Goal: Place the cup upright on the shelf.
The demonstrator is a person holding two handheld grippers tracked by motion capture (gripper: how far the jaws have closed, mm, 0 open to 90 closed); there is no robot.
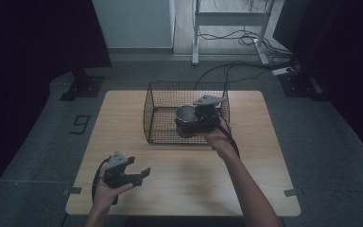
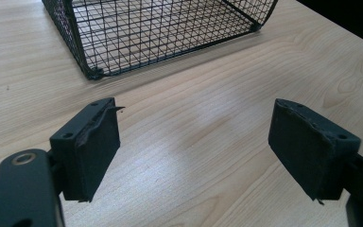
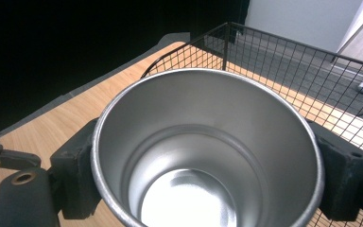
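A shiny metal cup [image 1: 185, 114] hangs upright inside the black wire basket [image 1: 157, 109] at the table's middle back. My right gripper [image 1: 194, 120] is shut on the cup; in the right gripper view its two black pads press the cup [image 3: 208, 151] from either side, and the cup's inside is empty. My left gripper [image 1: 139, 176] rests low over the front left of the table, open, with nothing between its pads [image 2: 97, 146]. It faces the basket's near corner [image 2: 94, 73].
The light wooden table [image 1: 123, 132] stands on a grey floor. Behind it are a white desk frame [image 1: 196, 33] and loose cables [image 1: 246, 38]. Dark curtains close off both sides.
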